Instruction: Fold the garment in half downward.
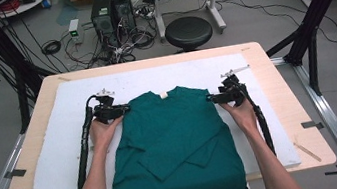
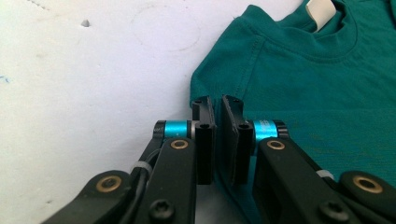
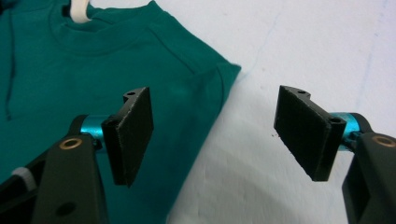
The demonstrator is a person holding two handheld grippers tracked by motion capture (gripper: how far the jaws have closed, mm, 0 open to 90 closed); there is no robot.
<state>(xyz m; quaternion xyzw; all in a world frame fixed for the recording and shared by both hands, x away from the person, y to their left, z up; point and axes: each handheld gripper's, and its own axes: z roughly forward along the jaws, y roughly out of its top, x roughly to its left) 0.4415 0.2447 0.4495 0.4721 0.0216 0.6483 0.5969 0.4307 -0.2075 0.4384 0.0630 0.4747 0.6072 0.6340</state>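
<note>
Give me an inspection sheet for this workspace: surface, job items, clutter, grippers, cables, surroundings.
Surface: wooden table with a white foam mat on top.
Job's things: green T-shirt lying flat, sleeves folded inward, hem over the near edge; white neck label.
Clutter: nothing seen on the mat; tape marks on the table edges.
Grippers: left gripper shut at the shirt's shoulder edge; whether it pinches cloth is unclear. Right gripper open, jaws wide, above the other shoulder edge.
Cables: one black cable trails from each gripper along the forearm.
Surroundings: black stool, computer towers, floor wiring, black frame posts.
</note>
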